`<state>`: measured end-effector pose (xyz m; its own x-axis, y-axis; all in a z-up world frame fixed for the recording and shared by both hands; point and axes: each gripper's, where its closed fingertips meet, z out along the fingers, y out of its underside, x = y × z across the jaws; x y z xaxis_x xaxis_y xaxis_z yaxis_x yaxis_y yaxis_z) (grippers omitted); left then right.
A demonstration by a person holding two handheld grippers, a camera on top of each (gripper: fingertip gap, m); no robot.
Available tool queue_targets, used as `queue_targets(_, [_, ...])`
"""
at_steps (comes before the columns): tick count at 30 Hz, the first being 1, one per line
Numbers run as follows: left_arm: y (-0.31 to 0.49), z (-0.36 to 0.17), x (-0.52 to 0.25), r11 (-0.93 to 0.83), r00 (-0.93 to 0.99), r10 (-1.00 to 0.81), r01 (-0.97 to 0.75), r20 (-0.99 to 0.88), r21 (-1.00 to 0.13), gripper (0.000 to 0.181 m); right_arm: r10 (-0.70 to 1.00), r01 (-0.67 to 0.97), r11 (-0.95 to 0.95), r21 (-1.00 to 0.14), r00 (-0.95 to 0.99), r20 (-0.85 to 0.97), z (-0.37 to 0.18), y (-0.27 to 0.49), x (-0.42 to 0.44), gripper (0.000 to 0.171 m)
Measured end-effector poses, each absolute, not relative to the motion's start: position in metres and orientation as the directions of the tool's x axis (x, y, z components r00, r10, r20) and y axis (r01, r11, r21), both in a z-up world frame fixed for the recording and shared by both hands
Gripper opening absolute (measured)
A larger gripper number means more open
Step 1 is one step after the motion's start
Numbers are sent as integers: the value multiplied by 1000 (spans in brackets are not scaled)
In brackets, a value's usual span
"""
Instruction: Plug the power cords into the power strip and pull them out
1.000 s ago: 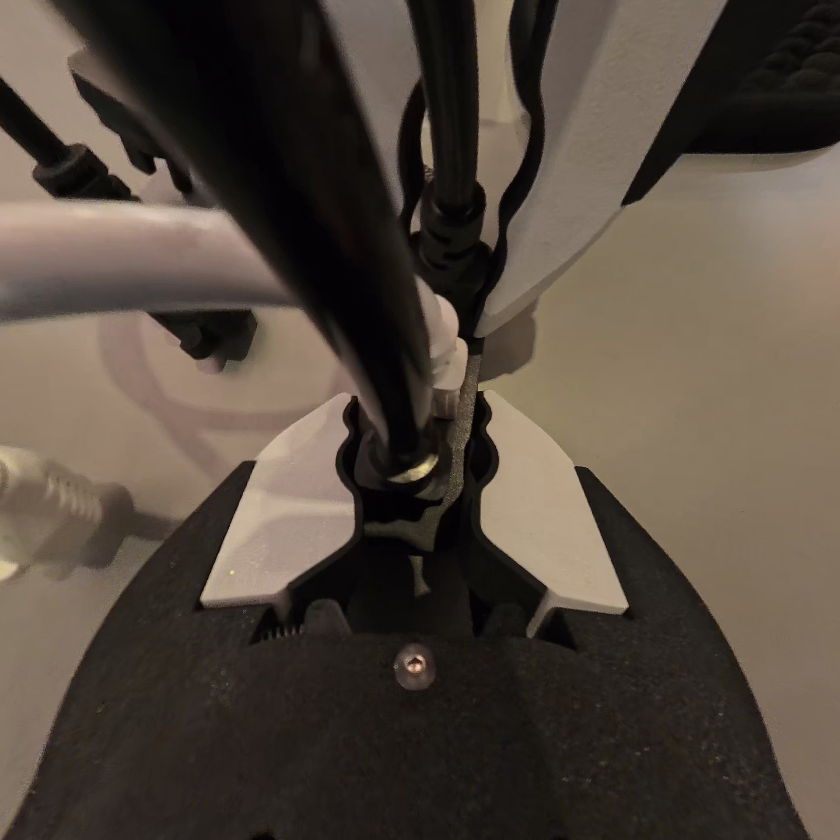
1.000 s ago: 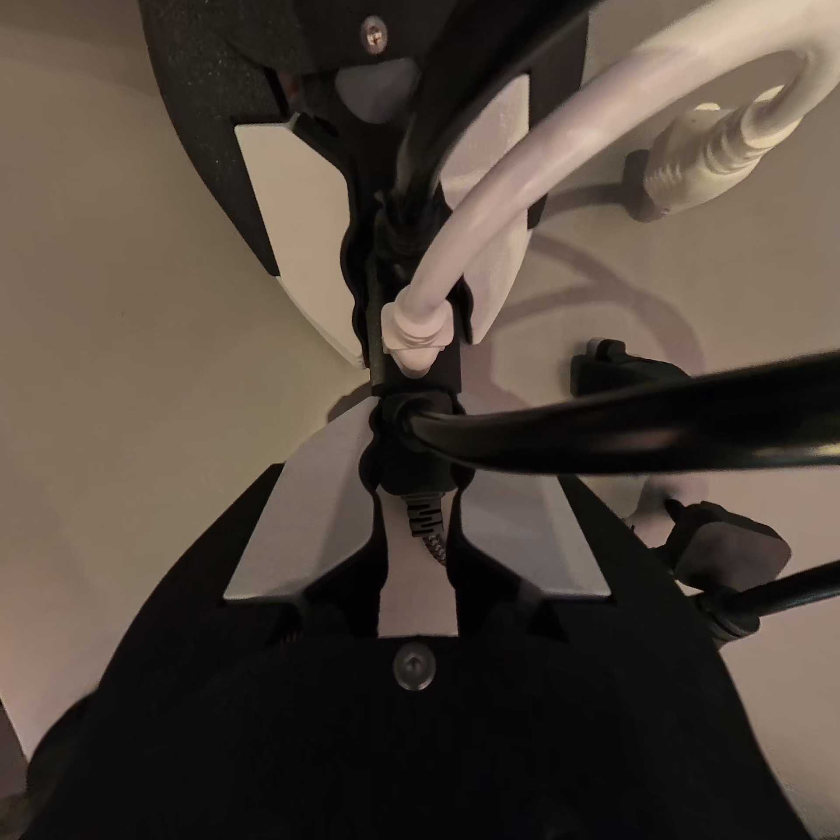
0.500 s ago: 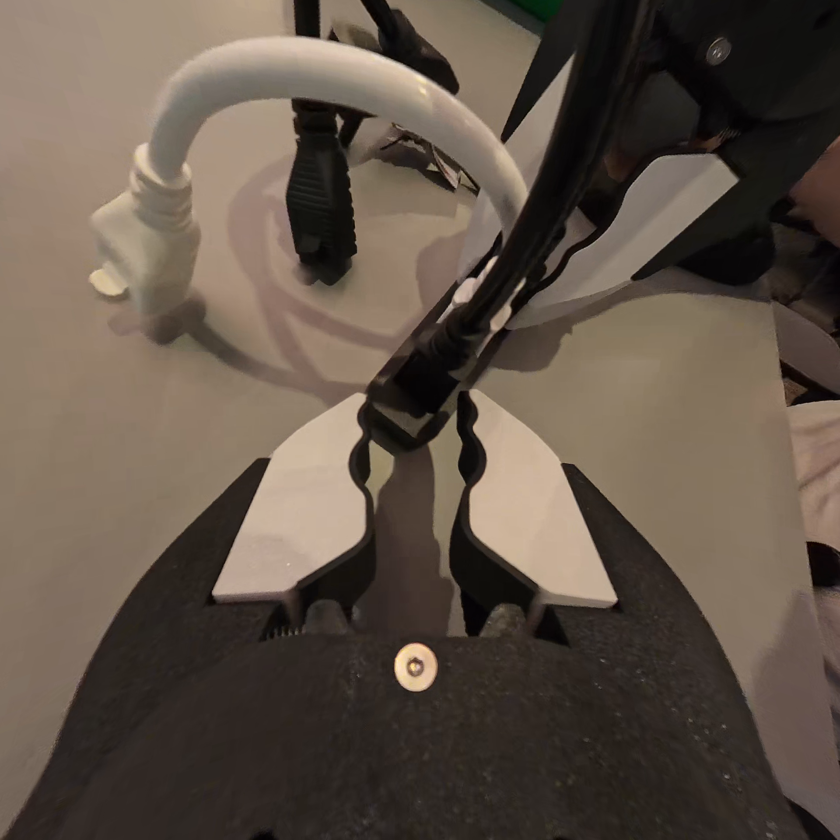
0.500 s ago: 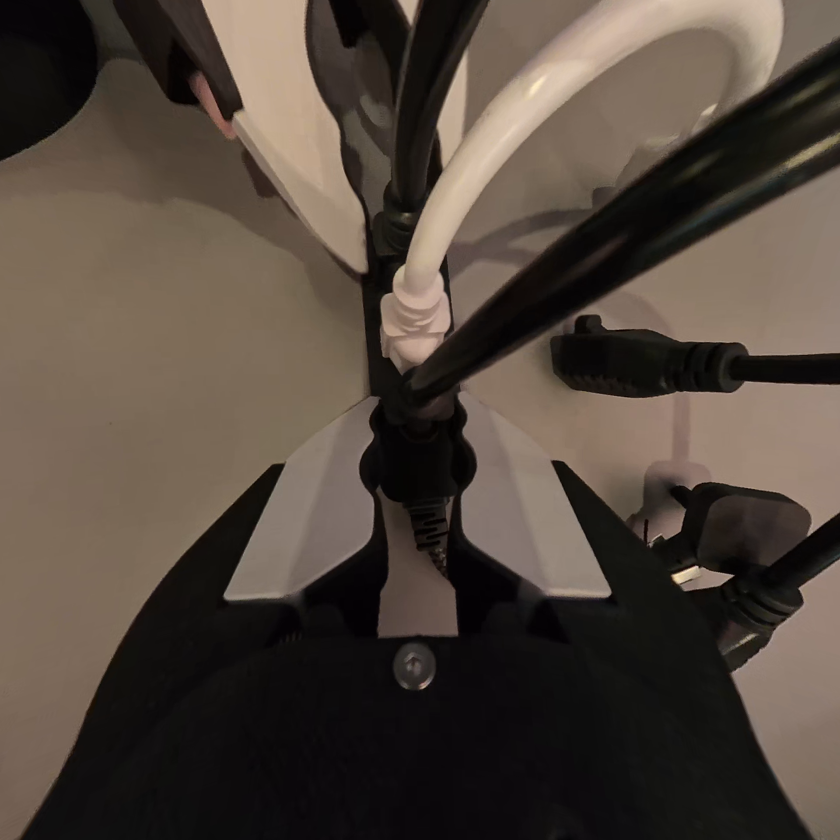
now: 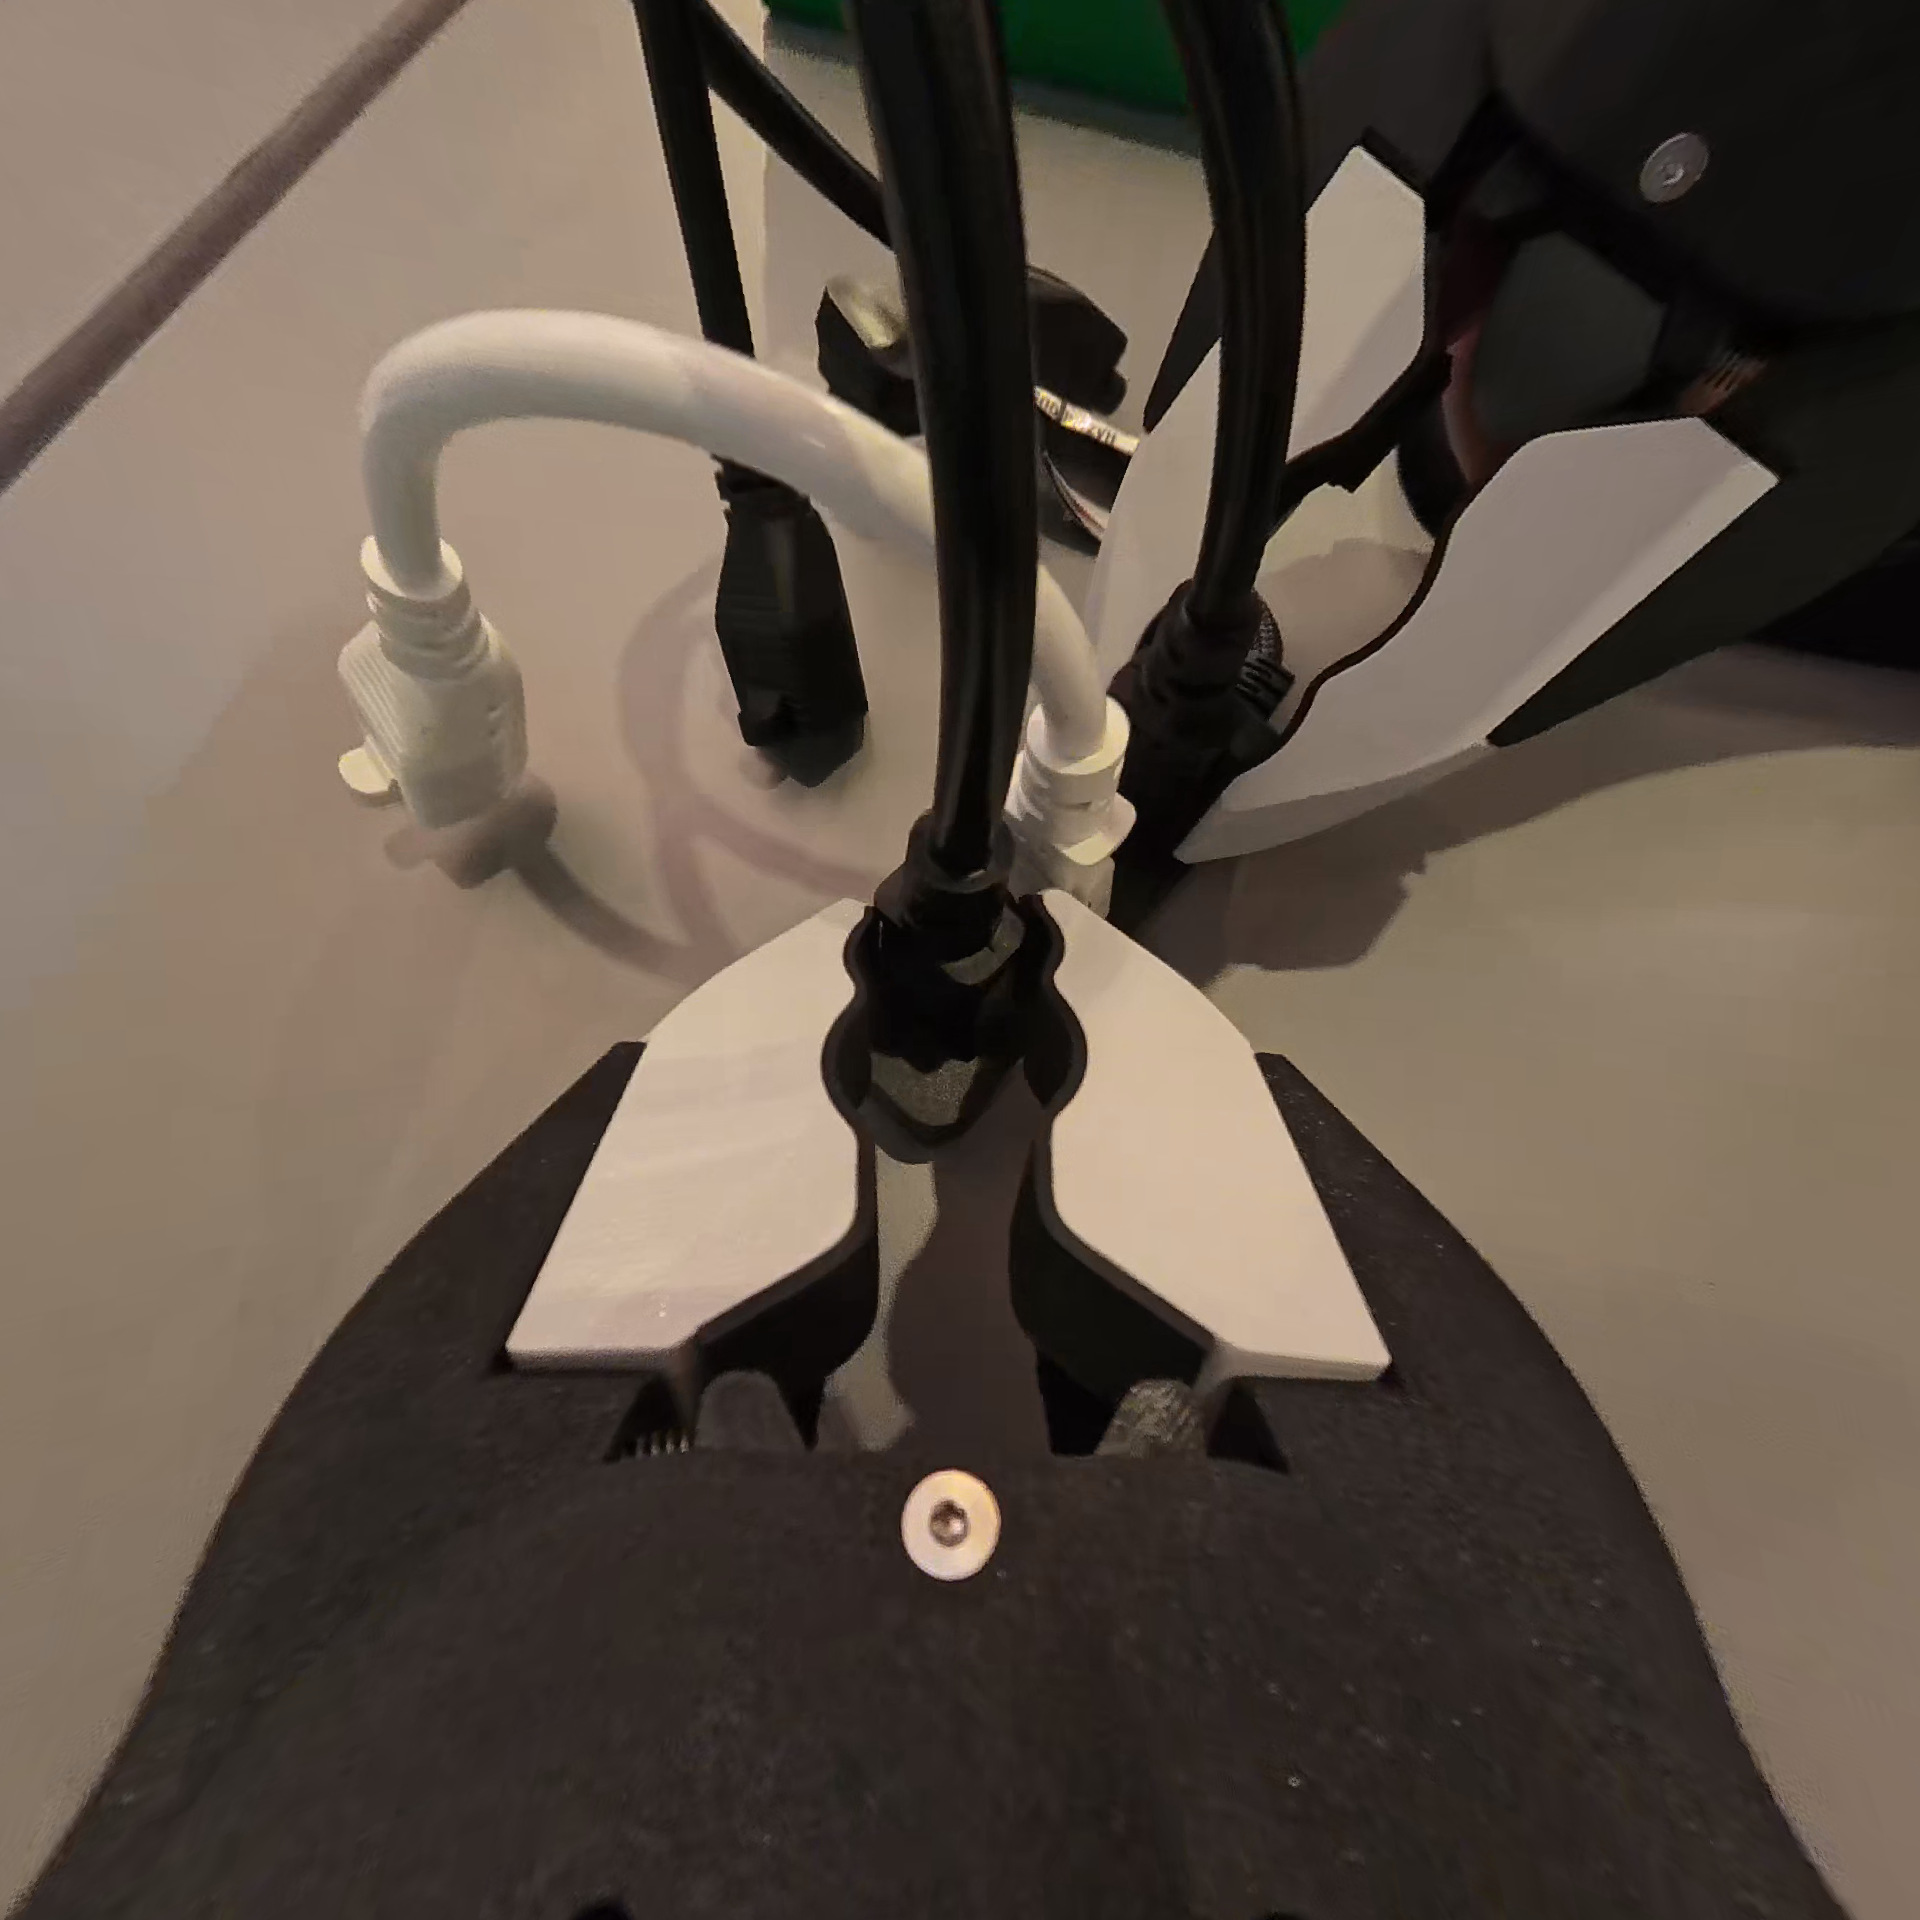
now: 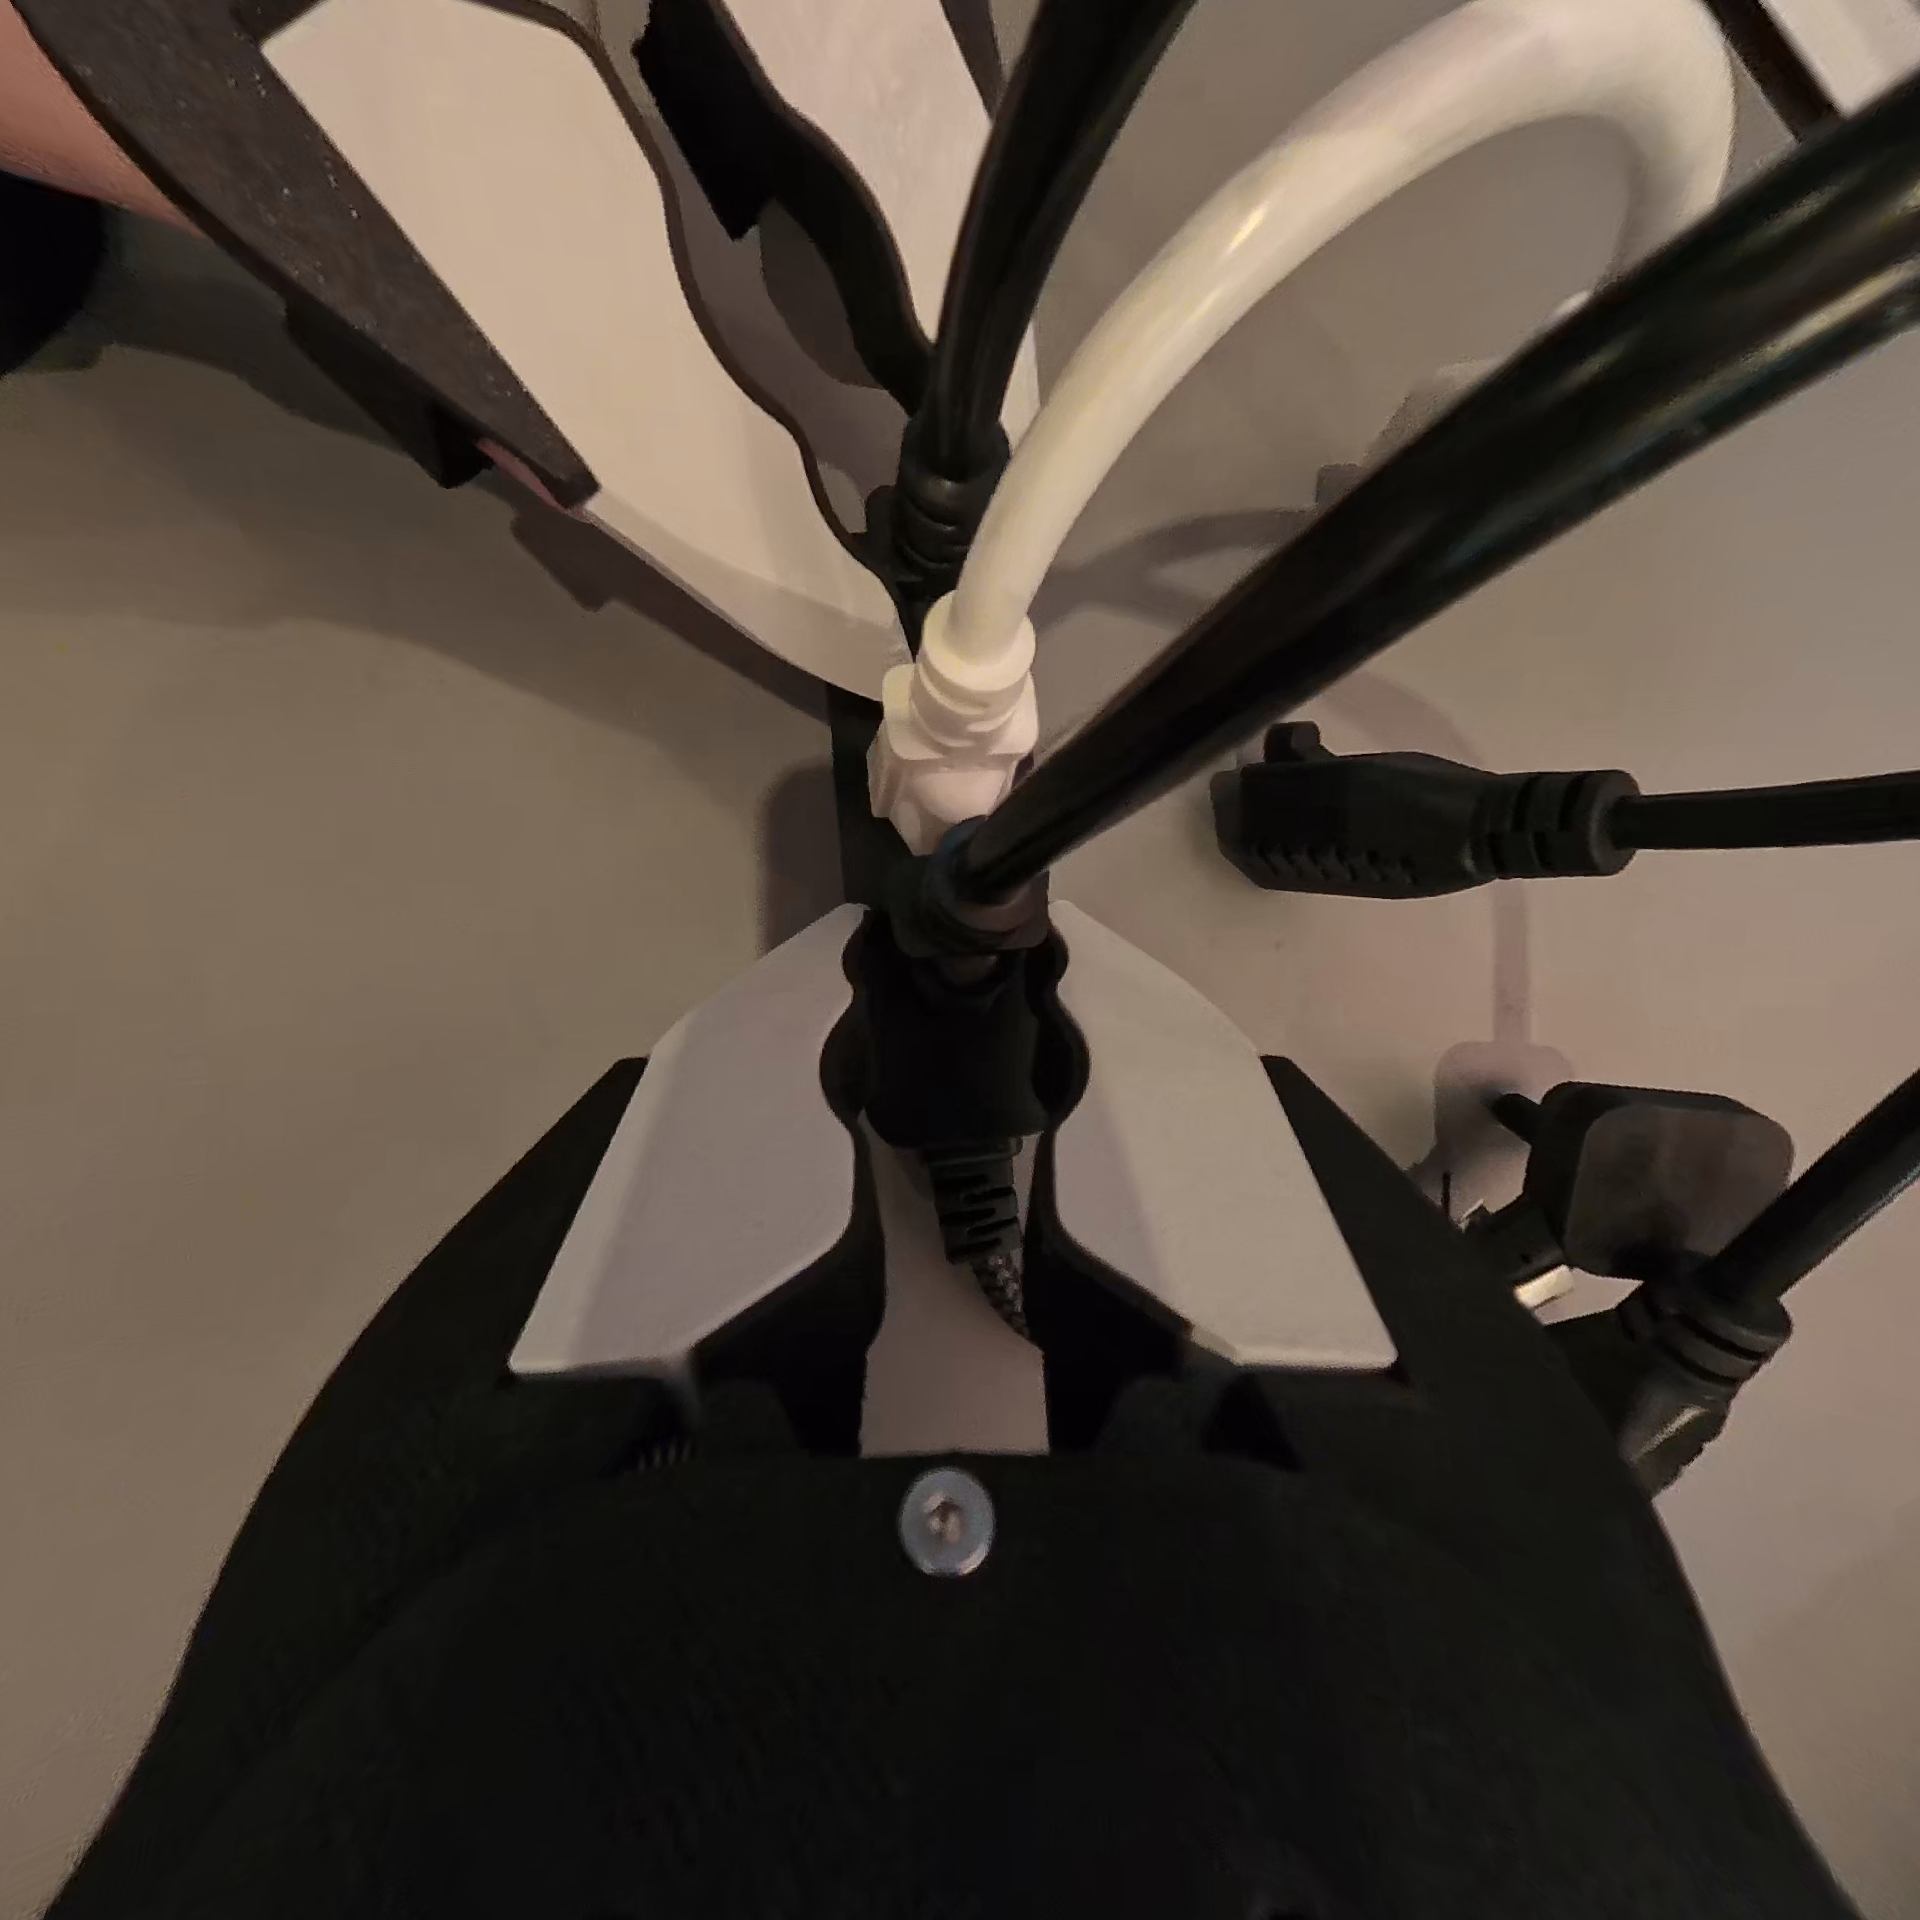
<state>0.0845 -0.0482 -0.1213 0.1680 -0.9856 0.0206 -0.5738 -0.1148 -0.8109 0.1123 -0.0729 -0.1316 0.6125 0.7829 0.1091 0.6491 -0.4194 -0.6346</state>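
Two grippers meet over a black strip on the table (image 5: 1558, 1039). Left gripper (image 5: 951, 961) is clamped on a black plug at the strip's near end; right gripper (image 6: 951, 1023) pinches the strip (image 6: 951, 1070) w/ white plug (image 6: 951, 748) seated in it. Loose white plug (image 5: 436, 717) lies nearby.

From my remote station, the strip (image 6: 847, 821) shows only as a dark sliver beneath plugs, its sockets hidden. Black cords (image 5: 956, 312) run off the top edge. The right gripper (image 5: 1299, 727) is cropped; its grip point stays hidden.
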Motion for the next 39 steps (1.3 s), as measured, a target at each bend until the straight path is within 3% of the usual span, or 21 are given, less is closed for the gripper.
queue_targets(5, [-41,-122,86,-302,342,-927,-444,151,-844,26,756,643,-437,-629,641,130,-131,-68,115,28])
queue_targets(10, [-41,-126,85,-256,318,-942,-477,107,-841,26,755,619,-447,-645,648,98,-132,-68,115,28])
queue_targets(15, [-40,-132,84,-93,278,-958,-552,-78,-829,27,783,651,-427,-627,613,103,-132,-68,115,27])
queue_targets(19, [-40,-132,86,-99,209,-978,-554,-23,-827,28,795,666,-421,-616,597,102,-132,-67,116,27])
queue_targets(23, [-33,-133,86,-126,190,-982,-551,23,-825,43,791,662,-435,-610,604,92,-132,-67,116,27])
queue_targets(27, [-37,-133,88,-99,128,-991,-558,32,-824,35,805,670,-429,-606,588,81,-132,-67,116,27])
queue_targets(31, [-43,-133,91,-42,73,-997,-569,1,-821,27,852,740,-426,-520,522,45,-134,-69,117,26])
queue_targets(39, [-47,-134,93,-22,87,-996,-594,-37,-805,28,905,848,-376,-374,422,47,-134,-70,120,26])
